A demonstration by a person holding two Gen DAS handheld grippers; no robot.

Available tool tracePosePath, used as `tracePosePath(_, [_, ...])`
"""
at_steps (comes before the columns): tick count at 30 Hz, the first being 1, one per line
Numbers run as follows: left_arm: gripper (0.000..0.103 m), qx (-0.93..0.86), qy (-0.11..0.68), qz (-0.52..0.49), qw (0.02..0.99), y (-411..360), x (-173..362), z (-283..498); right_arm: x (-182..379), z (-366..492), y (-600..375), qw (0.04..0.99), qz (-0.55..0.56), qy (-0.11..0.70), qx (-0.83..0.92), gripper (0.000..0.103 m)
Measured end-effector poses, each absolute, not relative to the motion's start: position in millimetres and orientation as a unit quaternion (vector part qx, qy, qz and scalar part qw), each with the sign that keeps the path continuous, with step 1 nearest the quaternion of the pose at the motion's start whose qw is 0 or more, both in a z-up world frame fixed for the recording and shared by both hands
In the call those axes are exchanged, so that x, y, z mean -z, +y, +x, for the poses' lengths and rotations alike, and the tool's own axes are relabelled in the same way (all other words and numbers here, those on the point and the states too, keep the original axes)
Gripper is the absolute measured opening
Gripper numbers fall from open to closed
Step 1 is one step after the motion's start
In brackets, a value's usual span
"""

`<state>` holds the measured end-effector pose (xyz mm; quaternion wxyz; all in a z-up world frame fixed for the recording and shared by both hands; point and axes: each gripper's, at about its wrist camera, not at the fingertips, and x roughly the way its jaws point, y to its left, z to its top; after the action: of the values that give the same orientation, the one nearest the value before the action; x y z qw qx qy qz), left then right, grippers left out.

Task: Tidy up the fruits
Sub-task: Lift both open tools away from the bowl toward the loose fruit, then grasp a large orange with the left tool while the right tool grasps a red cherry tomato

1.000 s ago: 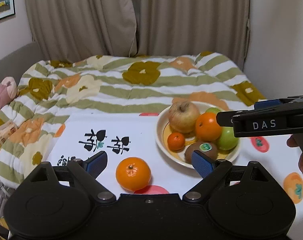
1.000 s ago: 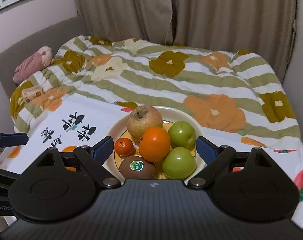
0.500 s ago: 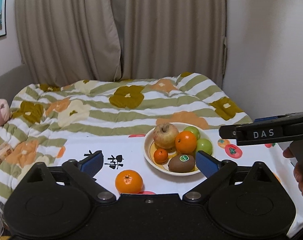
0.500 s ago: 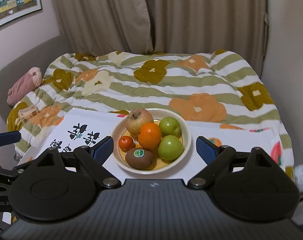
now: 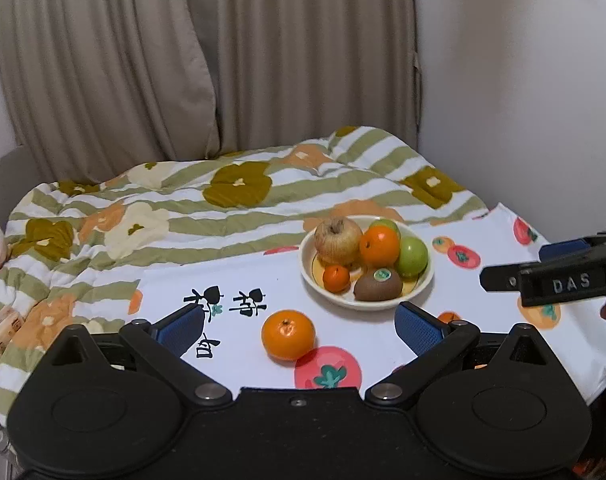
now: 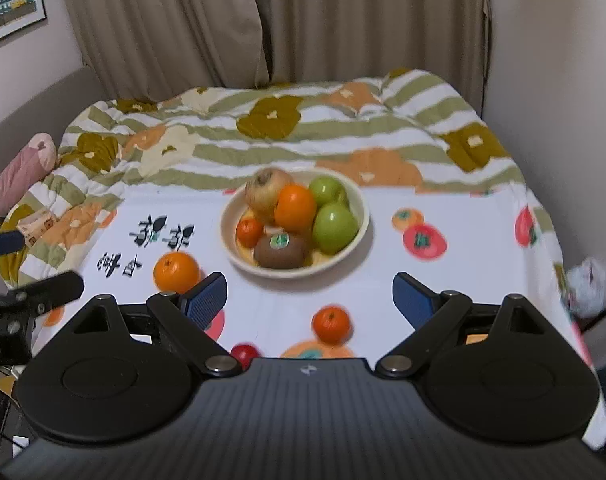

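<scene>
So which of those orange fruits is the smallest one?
The little mandarin inside the bowl, beside the kiwi. The bowl's orange and the two loose ones on the cloth look bigger.

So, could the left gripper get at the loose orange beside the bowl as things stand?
Probably yes: the left gripper is open and empty, and the loose orange lies alone on the cloth between its fingers' lines, apart from the bowl.

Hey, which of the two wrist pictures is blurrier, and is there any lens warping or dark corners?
Right wrist view: softer, with motion smear on the bowl rim and the small tangerine. Left wrist view: sharper, the kiwi sticker and the loose orange read crisp. Both: fisheye bending of curtains and walls; dark corners show in the left wrist view only.
</scene>
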<state>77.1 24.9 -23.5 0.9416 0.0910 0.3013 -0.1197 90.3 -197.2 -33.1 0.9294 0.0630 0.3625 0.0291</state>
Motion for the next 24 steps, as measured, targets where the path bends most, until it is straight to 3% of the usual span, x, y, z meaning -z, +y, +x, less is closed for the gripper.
tracePosePath(14, [0.102,0.197,0.318,0.144,0.916,50.1,80.7,125.1,99.4,76.1,-151.5,0.922,0.077,0.380,0.023,0.103])
tracePosePath(24, [0.092,0.233,0.338,0.189,0.892,43.1,129.2,173.2,136.9,93.9,-127.0,0.920,0.059,0.387,0.009,0.101])
